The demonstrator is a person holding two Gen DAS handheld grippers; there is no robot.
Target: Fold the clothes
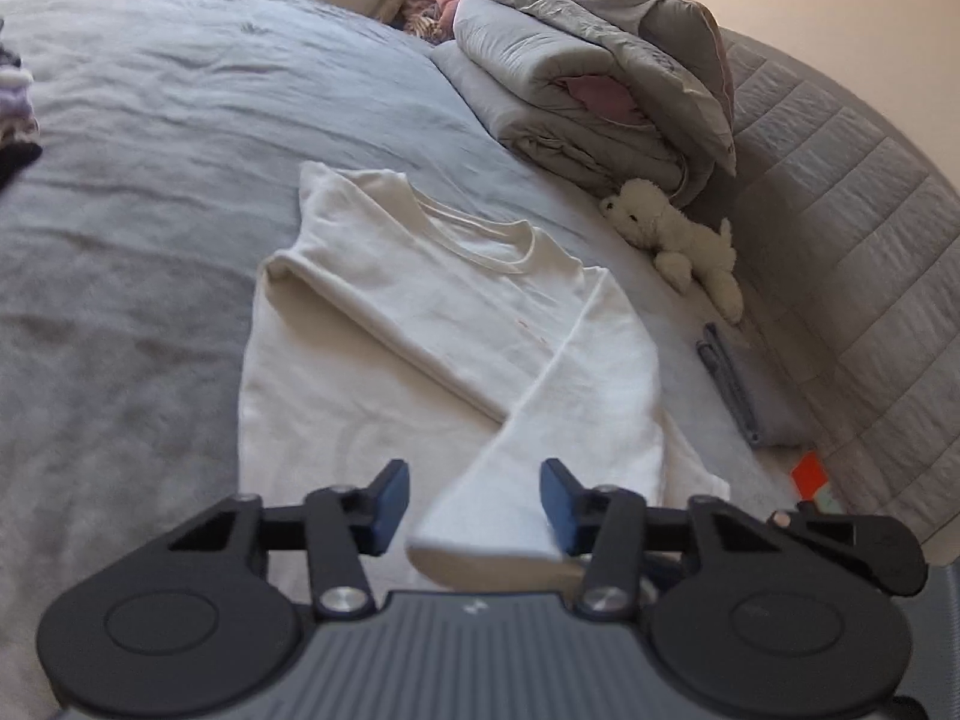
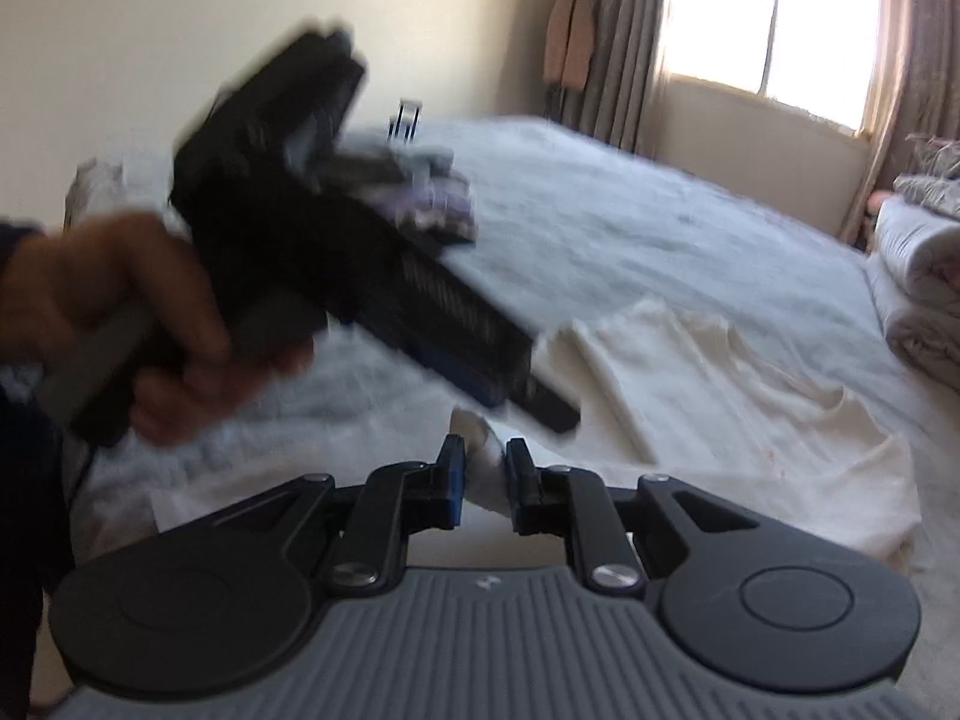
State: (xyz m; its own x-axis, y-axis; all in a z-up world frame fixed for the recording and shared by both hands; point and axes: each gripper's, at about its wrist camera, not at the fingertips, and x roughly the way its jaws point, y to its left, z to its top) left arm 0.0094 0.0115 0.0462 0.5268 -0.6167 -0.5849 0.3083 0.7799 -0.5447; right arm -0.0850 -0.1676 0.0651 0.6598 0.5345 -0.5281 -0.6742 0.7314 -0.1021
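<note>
1. White long-sleeved shirt [image 1: 456, 312] spread flat on the grey bed [image 1: 150, 180], neck toward the pillows, both sleeves folded across the front.
2. Cuff of one sleeve [image 1: 480, 522] sitting between the blue pads of the left gripper [image 1: 475, 507]; jaws wide apart, not squeezing the cloth.
3. Right gripper [image 2: 478, 480] pinched nearly shut on a bit of white cloth [image 2: 483, 468] at the shirt's edge.
4. Left hand [image 2: 138, 324] wrapped around the left gripper's handle, blurry in the right view.
5. Small white plush dog [image 1: 678, 240] lying beside the shirt, near the padded headboard [image 1: 840, 210].
6. Rolled grey duvet [image 1: 576, 78] stacked behind the plush dog.
7. Pile of folded dark clothes [image 2: 432, 204] far across the bed.
8. Bright window [image 2: 774, 24] with curtains beyond.
</note>
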